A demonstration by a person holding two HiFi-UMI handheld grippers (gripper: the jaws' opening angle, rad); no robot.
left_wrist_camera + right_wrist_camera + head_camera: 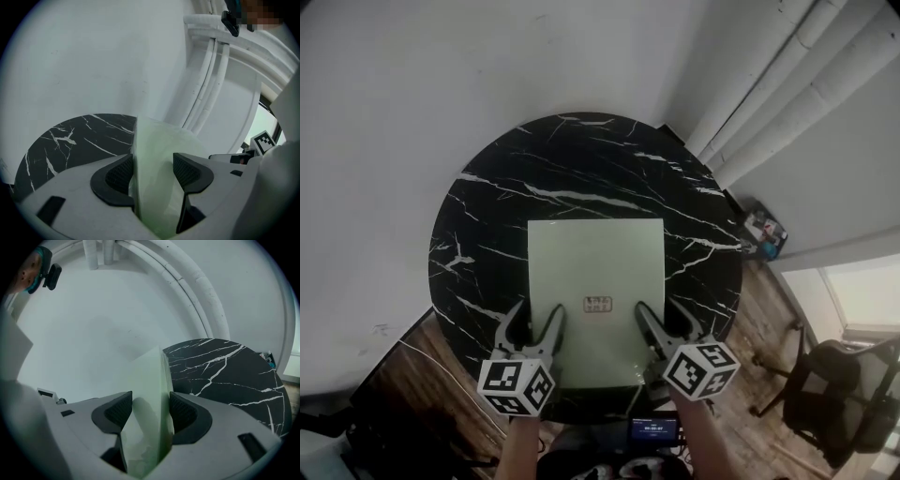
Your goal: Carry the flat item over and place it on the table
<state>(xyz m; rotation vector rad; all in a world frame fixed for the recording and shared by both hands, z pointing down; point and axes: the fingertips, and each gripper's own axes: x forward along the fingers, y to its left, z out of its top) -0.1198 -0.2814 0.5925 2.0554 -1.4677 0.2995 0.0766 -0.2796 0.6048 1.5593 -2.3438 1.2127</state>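
Head camera sat high above the round black table [581, 178] and faced steeply down. The whole top was in frame, with the left gripper [536, 319] and right gripper [661, 317] at the bottom edge.

Left gripper camera rode close behind its own jaws. It looked along them across the table toward the white wall [93, 56] and pipes [206, 93], with the tabletop at lower left.

Right gripper camera was set likewise, with the tabletop at right.

All three views shared the marble top, the pale green sheet [595, 272], the wall and the pipes.
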